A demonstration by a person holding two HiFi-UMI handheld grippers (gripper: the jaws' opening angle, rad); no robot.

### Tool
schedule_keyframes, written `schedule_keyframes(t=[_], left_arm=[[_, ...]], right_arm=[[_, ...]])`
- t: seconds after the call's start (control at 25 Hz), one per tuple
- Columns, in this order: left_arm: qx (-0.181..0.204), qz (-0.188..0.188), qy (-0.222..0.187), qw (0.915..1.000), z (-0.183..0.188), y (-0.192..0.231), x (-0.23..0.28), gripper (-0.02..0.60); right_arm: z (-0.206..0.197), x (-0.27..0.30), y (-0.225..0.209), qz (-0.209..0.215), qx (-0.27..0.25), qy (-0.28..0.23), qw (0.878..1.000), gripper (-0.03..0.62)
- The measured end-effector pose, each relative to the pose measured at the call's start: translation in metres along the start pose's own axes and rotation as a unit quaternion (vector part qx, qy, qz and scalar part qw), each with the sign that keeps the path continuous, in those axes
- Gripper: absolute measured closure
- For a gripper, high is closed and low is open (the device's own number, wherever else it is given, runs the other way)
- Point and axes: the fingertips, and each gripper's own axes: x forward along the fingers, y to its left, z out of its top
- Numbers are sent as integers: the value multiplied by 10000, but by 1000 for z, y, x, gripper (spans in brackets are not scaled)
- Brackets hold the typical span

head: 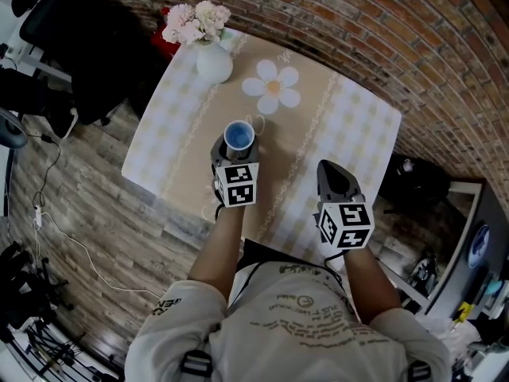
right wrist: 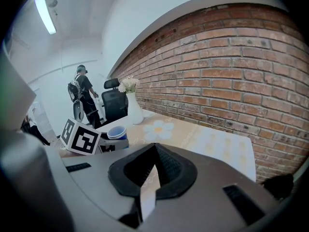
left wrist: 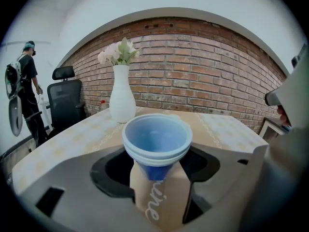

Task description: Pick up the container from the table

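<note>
Checked table (head: 350,126), blue container (left wrist: 155,139) clamped inside left claw (left wrist: 158,178)

Open checked tabletop (head: 358,134) lay before my right gripper (head: 330,172); a white vase of pale flowers (head: 214,62) blocked the far left.

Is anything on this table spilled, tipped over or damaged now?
Nothing stands out. The blue cup in its brown paper sleeve stands upright between the jaws of the left gripper, the white vase of flowers is upright, and the flower-shaped mat lies flat. No spill shows.
</note>
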Motion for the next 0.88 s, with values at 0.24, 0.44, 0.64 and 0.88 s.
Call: schedule_keyframes(t=[0.24,0.44,0.64,0.88], left_arm=[[-68,87,-66,9999,16,5,-20,285],[-56,164,-132,9998,27,13,-36,285],[-110,198,-106,9997,32,18,-63,285],[-80,91,-113,9999,45,20,-106,285]], right_arm=[[1,-2,7,46,-1,-52,10000,592],[6,-5,19,112,1,-179,9998,592],[9,-15,37,182,-35,-286,9994,593],[22,-19,64,333,-27,-552,9979,592]])
